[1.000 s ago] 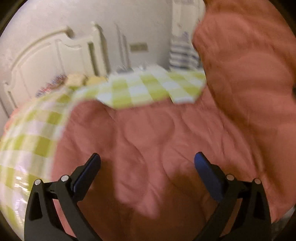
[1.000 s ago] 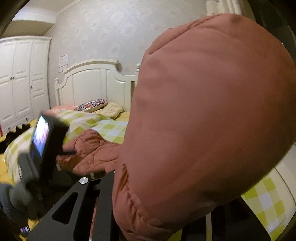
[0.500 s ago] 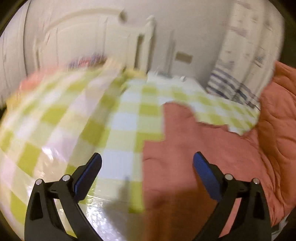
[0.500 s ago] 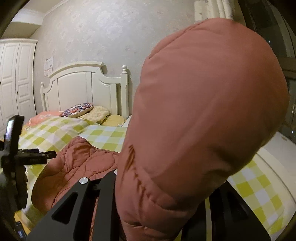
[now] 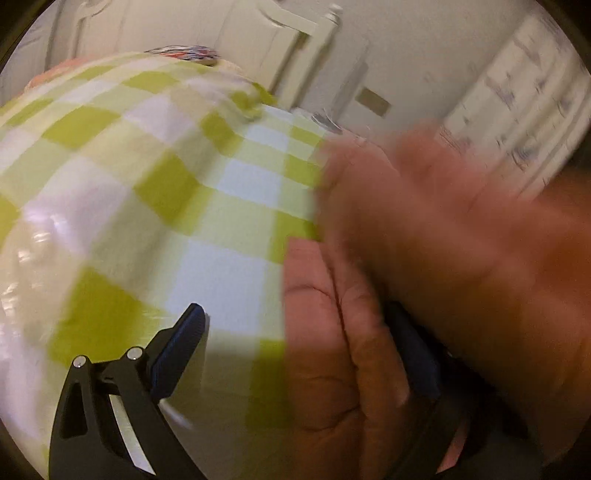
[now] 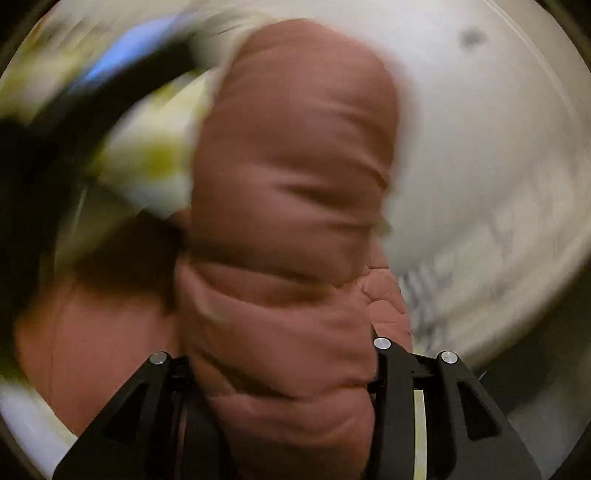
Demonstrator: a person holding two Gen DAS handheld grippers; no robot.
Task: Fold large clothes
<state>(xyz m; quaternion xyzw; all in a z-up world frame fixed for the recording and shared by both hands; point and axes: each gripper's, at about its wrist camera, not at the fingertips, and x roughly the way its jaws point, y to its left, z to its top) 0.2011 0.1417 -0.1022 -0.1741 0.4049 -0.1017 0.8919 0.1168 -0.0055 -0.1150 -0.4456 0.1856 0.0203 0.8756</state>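
A rust-red padded coat lies on the green-and-white checked bedspread, blurred where a fold sweeps in from the right. My left gripper is open over the coat's left edge. Its left finger hangs above bare bedspread, and its right finger is half hidden by fabric. In the right wrist view a thick bunch of the coat fills the gap of my right gripper. Those jaws are opening, with fabric still squeezed between them and the fingertips buried in it.
A white headboard and patterned pillows stand at the far end of the bed. A pale wall with a striped curtain is at the right. A dark blurred shape with a blue glow crosses the right wrist view's upper left.
The left wrist view swung off the coat onto the checked bedspread, and a coat fold has swept in from the right. My right gripper rolled and dropped quickly, still carrying the bunched coat.
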